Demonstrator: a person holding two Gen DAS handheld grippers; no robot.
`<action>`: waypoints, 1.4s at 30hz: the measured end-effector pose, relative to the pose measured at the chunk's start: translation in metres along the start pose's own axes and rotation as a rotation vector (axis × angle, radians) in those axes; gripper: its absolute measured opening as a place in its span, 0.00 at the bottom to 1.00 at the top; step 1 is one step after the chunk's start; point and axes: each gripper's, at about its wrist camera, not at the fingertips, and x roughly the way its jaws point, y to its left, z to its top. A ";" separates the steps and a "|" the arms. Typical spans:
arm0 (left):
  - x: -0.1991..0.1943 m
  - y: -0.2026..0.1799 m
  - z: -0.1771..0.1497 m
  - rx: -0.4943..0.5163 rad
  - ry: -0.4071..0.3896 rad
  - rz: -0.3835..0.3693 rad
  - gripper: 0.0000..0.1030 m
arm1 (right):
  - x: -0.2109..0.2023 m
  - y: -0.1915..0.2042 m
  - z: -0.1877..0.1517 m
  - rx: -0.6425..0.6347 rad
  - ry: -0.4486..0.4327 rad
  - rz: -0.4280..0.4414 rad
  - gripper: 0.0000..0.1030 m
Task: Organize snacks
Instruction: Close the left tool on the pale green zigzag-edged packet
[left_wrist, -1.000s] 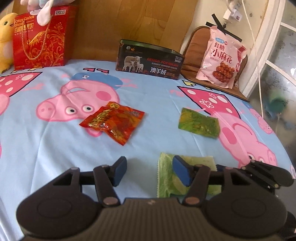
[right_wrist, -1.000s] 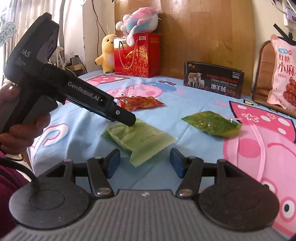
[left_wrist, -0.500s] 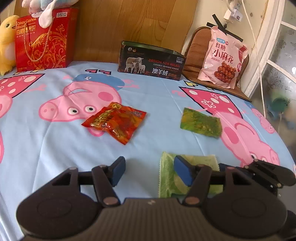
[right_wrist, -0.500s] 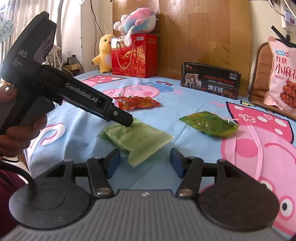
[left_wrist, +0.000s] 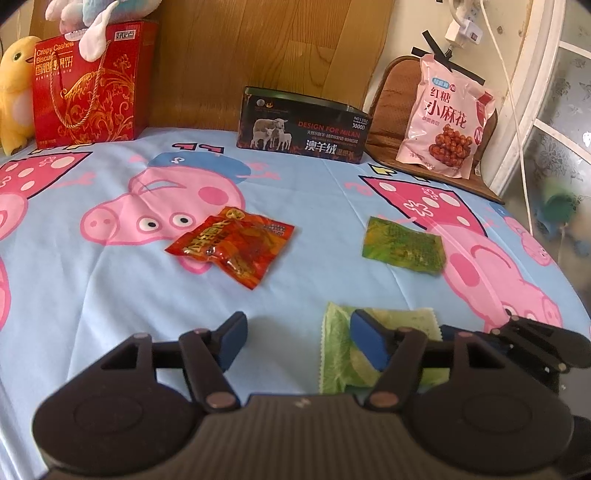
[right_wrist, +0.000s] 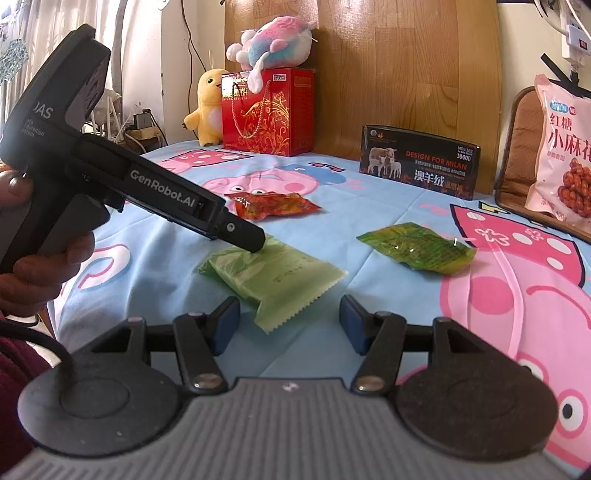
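Note:
Three snack packets lie on the cartoon-pig bedsheet (left_wrist: 92, 288). A pale green packet (right_wrist: 273, 280) lies nearest; its corner sits between the blue pads of my open right gripper (right_wrist: 290, 325). In the left wrist view it (left_wrist: 336, 354) lies partly under the right finger of my open left gripper (left_wrist: 297, 341). A red packet (left_wrist: 231, 249) lies ahead of the left gripper; it also shows in the right wrist view (right_wrist: 275, 206). A darker green packet (left_wrist: 404, 245) lies to the right, also in the right wrist view (right_wrist: 417, 247). The left gripper's body (right_wrist: 159, 192) reaches over the pale packet.
Along the back stand a red gift box (left_wrist: 86, 83) with plush toys, a dark tin box (left_wrist: 304, 125), and a pink snack bag (left_wrist: 443, 118) leaning on a brown cushion. The right gripper's tip (left_wrist: 532, 339) shows at the left view's right edge.
Both grippers have shifted only slightly; the left wrist view has tilted a little lower and closer. The packets have not moved and both grippers stay open.

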 end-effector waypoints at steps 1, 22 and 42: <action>0.000 0.000 0.000 0.001 -0.001 0.000 0.63 | 0.000 0.000 0.000 0.000 0.000 0.000 0.60; 0.000 0.001 -0.001 0.002 -0.010 0.014 0.68 | -0.001 -0.001 -0.001 -0.002 -0.001 0.003 0.60; -0.005 0.020 0.000 -0.084 -0.003 -0.218 0.66 | -0.001 -0.001 -0.001 0.004 -0.003 0.003 0.60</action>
